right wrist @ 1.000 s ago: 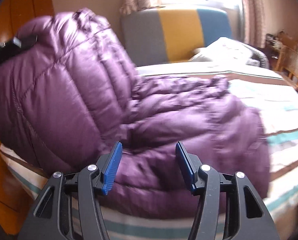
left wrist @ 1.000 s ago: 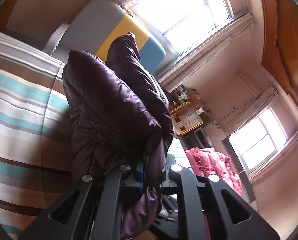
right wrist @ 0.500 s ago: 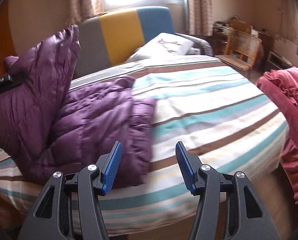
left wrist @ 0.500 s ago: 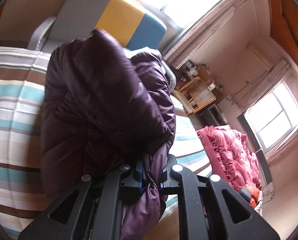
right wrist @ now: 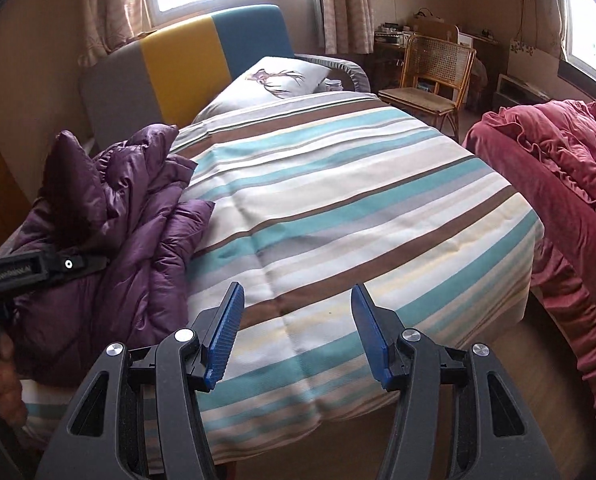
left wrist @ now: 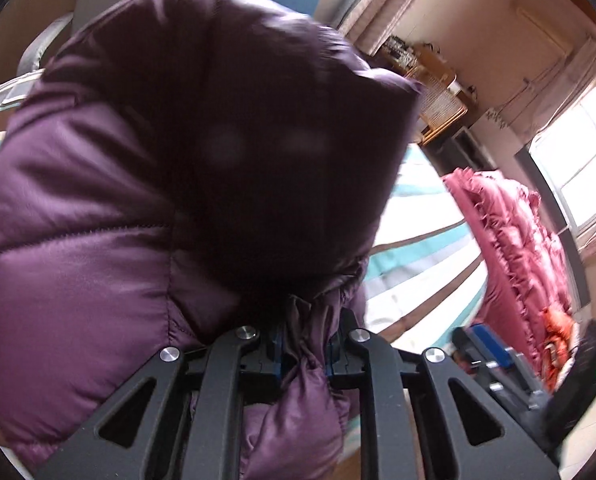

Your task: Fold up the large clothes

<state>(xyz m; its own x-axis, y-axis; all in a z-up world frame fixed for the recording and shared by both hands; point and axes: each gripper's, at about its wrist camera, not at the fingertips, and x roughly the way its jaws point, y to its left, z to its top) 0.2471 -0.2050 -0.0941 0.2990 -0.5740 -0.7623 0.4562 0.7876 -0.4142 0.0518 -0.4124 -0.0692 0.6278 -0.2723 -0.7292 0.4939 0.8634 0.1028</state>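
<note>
A purple puffer jacket (left wrist: 98, 220) fills most of the left wrist view. My left gripper (left wrist: 304, 354) is shut on a bunched fold of it. In the right wrist view the jacket (right wrist: 130, 216) lies crumpled at the left edge of the striped bed (right wrist: 338, 208), with the left gripper's body (right wrist: 30, 270) on it. My right gripper (right wrist: 296, 332) is open and empty, above the bed's near end and to the right of the jacket.
A pink ruffled blanket (right wrist: 558, 184) lies on a second bed at the right, also in the left wrist view (left wrist: 510, 248). A pillow (right wrist: 274, 80), a grey-yellow-blue headboard (right wrist: 186, 56) and a wicker chair (right wrist: 434, 76) stand at the far end.
The left gripper has pulled the jacket closer, so it now fills its view. The right gripper has swung right, away from the jacket, and stayed open.
</note>
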